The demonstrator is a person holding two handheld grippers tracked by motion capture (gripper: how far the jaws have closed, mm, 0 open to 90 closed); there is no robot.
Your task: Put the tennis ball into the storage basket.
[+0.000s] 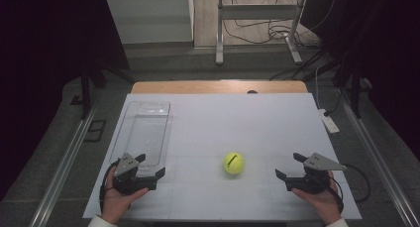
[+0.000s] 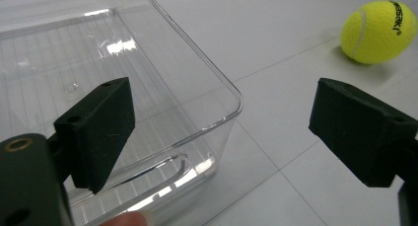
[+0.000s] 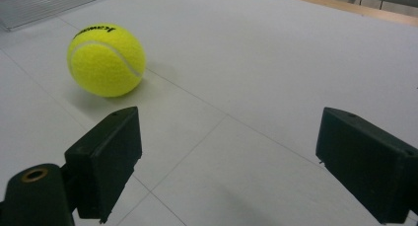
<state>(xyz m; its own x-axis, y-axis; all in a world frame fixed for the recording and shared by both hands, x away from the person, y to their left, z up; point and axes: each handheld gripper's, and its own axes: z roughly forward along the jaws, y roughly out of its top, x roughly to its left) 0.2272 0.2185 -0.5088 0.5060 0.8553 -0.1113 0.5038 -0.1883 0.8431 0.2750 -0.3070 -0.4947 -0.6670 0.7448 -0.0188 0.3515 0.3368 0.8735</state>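
Both grippers rest low on the white table, jaws spread and empty: left gripper at the near end of the clear plastic tray, right gripper opposite. Between them, apart from both, lies the yellow tennis ball.

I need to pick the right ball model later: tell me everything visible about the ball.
The ball is a yellow-green tennis ball, felt-looking, with a pale curved seam and black lettering on top. It rests whole on the white table, between the two grippers and right of the clear tray. Only the table touches it.
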